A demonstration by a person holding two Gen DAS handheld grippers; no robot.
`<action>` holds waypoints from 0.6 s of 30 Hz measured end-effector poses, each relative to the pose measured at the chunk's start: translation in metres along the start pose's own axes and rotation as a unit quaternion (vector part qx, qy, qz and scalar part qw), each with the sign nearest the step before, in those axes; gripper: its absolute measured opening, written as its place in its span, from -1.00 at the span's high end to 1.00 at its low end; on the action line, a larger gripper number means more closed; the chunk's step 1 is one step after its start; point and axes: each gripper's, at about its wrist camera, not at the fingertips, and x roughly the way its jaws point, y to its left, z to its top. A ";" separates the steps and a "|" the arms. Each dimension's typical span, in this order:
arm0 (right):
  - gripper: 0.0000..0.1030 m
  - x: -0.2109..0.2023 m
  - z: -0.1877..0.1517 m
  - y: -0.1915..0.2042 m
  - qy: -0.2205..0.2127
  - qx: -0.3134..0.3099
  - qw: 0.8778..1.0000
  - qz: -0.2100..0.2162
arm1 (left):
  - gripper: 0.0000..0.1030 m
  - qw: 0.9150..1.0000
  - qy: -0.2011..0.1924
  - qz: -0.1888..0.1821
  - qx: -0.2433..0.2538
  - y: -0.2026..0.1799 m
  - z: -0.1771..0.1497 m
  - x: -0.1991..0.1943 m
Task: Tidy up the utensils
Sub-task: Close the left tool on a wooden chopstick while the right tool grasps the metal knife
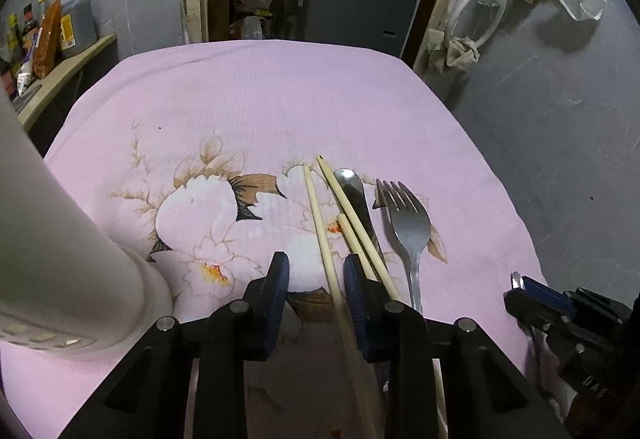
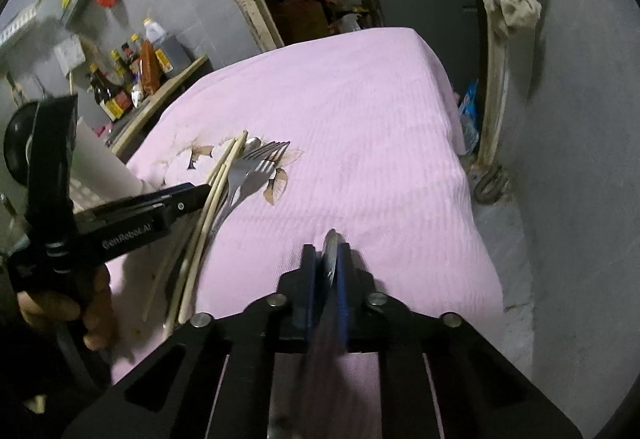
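While the utensils lie bunched on the pink flowered cloth (image 1: 280, 99) over the surface, apparently so each kind can be picked out, I work both tongs. My left tongs (image 1: 316, 275) are partly closed, straddling one pale wooden chopstick (image 1: 320, 223) with a gap on its left side; I cannot tell if it is gripped. Right of it lie two more chopsticks (image 1: 352, 207), a steel spoon (image 1: 354, 187) and a steel fork (image 1: 408, 223). My right tongs (image 2: 329, 259) are clamped on a thin metal utensil (image 2: 330, 245), apart from the pile.
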 end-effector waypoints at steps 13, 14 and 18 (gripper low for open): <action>0.96 -0.019 0.004 0.005 -0.011 0.018 1.000 0.014 | 0.90 0.999 0.013 -0.020 -0.023 0.004 0.007 -0.005; 0.96 -0.024 0.005 0.005 -0.015 0.019 1.000 0.015 | 0.90 0.999 0.009 -0.027 -0.029 0.005 0.006 -0.008; 0.96 -0.038 0.009 0.010 -0.031 0.018 0.999 0.016 | 0.90 0.997 -0.037 -0.053 -0.051 0.006 0.003 -0.041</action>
